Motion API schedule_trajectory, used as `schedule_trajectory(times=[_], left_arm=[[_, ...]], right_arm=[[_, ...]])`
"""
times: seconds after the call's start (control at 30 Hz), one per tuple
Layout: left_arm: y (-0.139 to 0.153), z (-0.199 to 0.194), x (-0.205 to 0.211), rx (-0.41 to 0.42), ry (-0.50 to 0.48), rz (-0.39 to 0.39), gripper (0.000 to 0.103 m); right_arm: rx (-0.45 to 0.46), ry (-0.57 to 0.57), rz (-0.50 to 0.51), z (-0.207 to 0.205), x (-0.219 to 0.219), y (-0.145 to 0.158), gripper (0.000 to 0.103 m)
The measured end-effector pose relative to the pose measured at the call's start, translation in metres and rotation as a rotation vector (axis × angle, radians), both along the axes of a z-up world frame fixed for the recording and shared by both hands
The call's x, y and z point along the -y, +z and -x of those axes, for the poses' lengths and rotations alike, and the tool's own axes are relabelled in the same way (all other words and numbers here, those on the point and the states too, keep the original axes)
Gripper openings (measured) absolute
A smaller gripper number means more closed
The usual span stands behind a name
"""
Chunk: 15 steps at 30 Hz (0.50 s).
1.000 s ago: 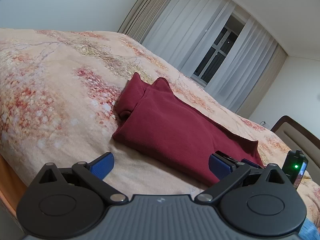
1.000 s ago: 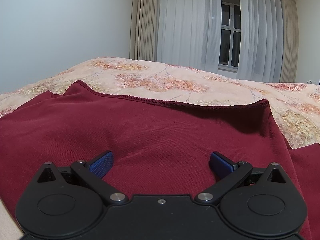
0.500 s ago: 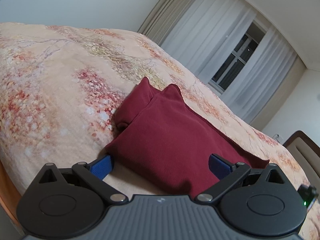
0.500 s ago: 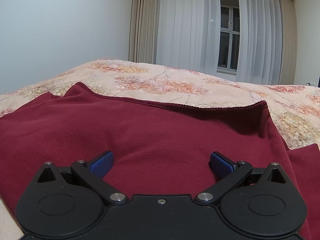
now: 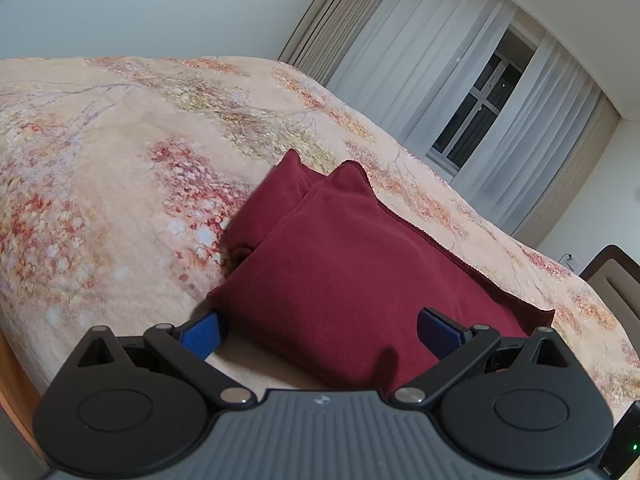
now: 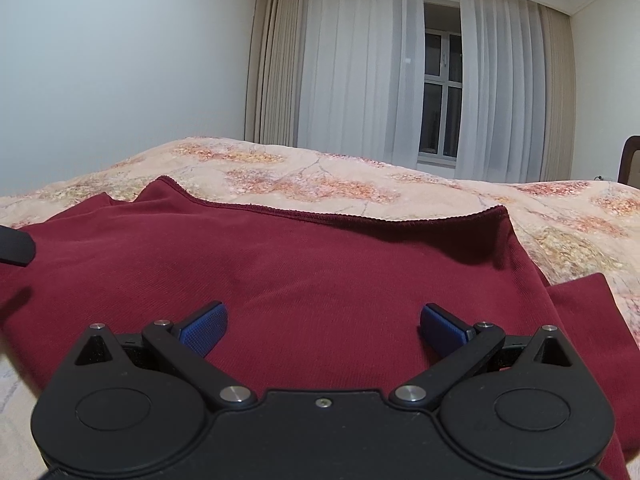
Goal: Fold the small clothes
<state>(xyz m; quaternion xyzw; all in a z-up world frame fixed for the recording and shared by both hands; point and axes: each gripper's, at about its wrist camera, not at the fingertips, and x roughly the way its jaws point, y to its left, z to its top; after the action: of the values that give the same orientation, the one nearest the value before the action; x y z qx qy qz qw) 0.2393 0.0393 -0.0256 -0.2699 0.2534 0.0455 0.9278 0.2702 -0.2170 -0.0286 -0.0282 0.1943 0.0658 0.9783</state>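
Note:
A dark red garment [image 5: 352, 272] lies folded over on the floral bedspread [image 5: 100, 184]. My left gripper [image 5: 320, 330] is open, low over the garment's near left corner, with the corner between its blue pads. In the right wrist view the garment [image 6: 320, 264] fills the foreground, its hemmed edge running across the far side. My right gripper [image 6: 324, 326] is open and empty just above the cloth. A dark edge of the left gripper [image 6: 14, 246] shows at the far left.
The bed's wooden edge [image 5: 12, 392] runs along the lower left. White curtains and a window [image 6: 436, 92] stand behind the bed. A dark headboard [image 5: 616, 276] is at the right. The bedspread stretches beyond the garment.
My left gripper has moved forward and down to the garment's near left corner. My right gripper has tilted up slightly and stays open over the cloth.

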Motion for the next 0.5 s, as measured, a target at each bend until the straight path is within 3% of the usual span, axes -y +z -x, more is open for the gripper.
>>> schedule_trajectory(times=[0.5], left_arm=[[-0.0005, -0.0029, -0.0010, -0.014, -0.008, -0.014, 0.103]], right_arm=[[0.017, 0.008, -0.030, 0.0063, 0.0053, -0.0025, 0.103]])
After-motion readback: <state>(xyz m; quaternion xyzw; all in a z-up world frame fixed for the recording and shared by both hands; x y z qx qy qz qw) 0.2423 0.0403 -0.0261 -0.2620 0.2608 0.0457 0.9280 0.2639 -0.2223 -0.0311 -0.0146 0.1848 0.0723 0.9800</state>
